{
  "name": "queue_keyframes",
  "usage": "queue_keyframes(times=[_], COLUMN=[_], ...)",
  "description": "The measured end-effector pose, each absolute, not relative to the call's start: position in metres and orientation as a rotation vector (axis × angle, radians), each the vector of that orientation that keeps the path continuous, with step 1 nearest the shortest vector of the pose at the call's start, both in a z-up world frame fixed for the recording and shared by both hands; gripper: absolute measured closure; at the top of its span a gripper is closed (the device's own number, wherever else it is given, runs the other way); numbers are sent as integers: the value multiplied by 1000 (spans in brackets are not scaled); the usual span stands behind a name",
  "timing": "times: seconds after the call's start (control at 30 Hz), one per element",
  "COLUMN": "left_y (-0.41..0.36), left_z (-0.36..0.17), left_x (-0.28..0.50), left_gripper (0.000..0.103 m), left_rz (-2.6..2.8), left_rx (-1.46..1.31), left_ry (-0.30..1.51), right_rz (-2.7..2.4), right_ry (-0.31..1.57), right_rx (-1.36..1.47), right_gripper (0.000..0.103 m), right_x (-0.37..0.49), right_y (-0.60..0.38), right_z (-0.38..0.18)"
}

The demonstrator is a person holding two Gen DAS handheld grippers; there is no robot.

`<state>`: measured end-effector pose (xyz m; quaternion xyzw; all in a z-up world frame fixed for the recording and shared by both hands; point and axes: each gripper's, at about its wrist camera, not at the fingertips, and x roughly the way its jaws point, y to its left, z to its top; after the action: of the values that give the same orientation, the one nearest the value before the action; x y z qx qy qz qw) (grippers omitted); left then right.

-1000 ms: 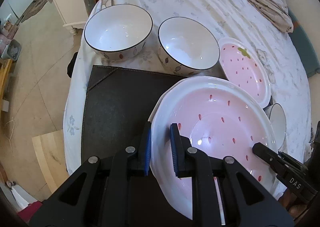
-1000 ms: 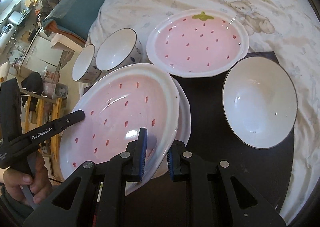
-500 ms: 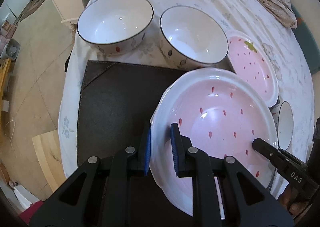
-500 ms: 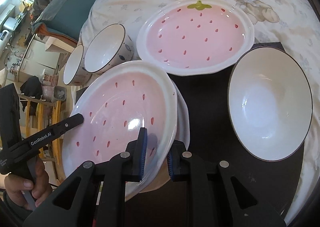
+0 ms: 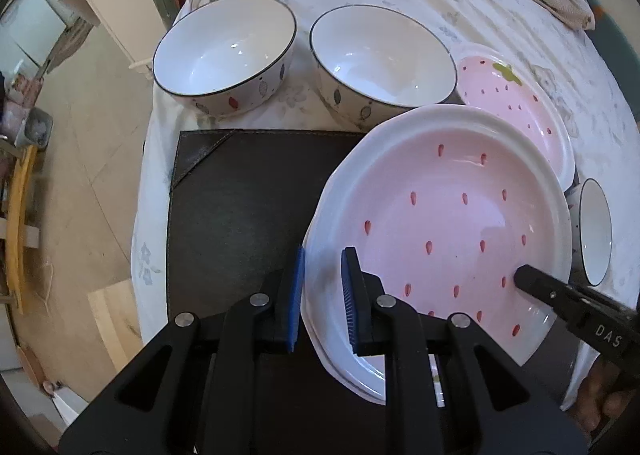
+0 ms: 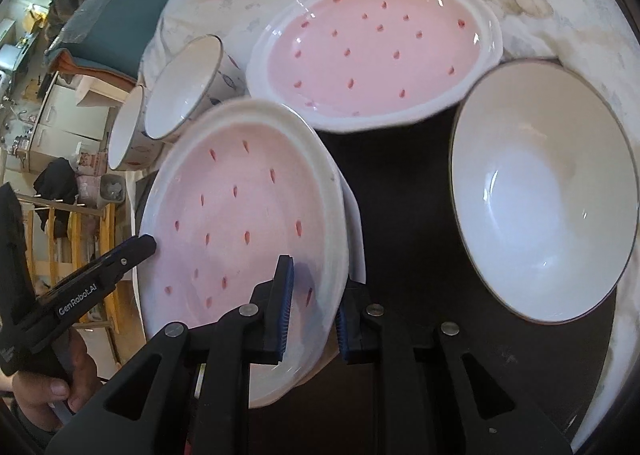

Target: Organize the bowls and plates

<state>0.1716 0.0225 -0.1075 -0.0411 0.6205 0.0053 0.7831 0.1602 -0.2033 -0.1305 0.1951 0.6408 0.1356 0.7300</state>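
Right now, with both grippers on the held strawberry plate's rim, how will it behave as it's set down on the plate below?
The plate looks glazed with glossy highlights, so it is probably slick in the fingers. Likely rigid and fragile ceramic, so it may chip against the lower plate. Held by opposite rims, it could tilt if either grip slips.

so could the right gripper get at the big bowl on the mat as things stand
Probably not yet: the right gripper is shut on the rim of the strawberry plate, which the left gripper also clamps. The bowl itself sits unobstructed beside it on the dark mat.
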Motion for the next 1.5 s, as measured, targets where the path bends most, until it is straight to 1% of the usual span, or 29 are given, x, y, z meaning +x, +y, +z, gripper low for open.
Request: queue_keyframes(times=[0.3, 0.43, 0.57, 0.6, 0.63, 0.67, 0.73, 0.8, 0.87, 0.93, 0.97, 1.0, 1.03, 1.07, 1.4, 1.47, 1.5], left_y=[22, 26, 29, 30, 31, 33, 35, 36, 38, 39, 40, 41, 41, 42, 45, 47, 49], left_z=[-110, -115, -118, -117, -116, -116, -116, -116, -116, -115, -115, -114, -114, -113, -114, -118, -120], left_x=[171, 169, 168, 167, 167, 166, 167, 167, 166, 166, 166, 166, 164, 164, 158, 160, 160], left_gripper=[86, 86, 80, 74, 72, 72, 71, 71, 69, 65, 61, 57, 56, 56, 56, 56, 57], left_rz=[8, 24, 37, 50, 62, 63, 53, 54, 54, 58, 58, 57, 58, 62, -27, -35, -32], left_rx=[-57, -86, -75, -66, -69, -80, -92, -90, -95, -98, -102, -105, -104, -99, -144, -170, -185], left_ry=[1337, 1375, 1384, 1383, 1383, 1382, 1386, 1388, 1391, 1388, 1385, 1381, 1380, 1380, 1374, 1395, 1403], right_rz=[297, 292, 291, 289, 284, 284, 292, 298, 299, 300, 300, 296, 285, 265, 250, 271, 275], right_ry=[1428, 1461, 1472, 1469, 1463, 1456, 1456, 1463, 1470, 1470, 1471, 1473, 1478, 1488, 1431, 1426, 1420], right_rx=[412, 428, 444, 454, 453, 446, 455, 461, 442, 421, 415, 412, 405, 397, 373, 362, 363], right_gripper=[80, 80, 79, 75, 72, 70, 62, 57, 55, 52, 51, 49, 44, 43, 43, 44, 47], right_x=[162, 164, 163, 164, 164, 163, 163, 162, 162, 161, 160, 160, 160, 159, 154, 155, 156], right_y=[-201, -201, -204, -205, -205, -204, -203, -202, -199, -196, -196, -196, -198, -199, -215, -213, -213], right_z=[-130, -131, -131, -129, -128, -126, -124, -124, -122, -119, -118, -117, -117, -117, -113, -115, -116])
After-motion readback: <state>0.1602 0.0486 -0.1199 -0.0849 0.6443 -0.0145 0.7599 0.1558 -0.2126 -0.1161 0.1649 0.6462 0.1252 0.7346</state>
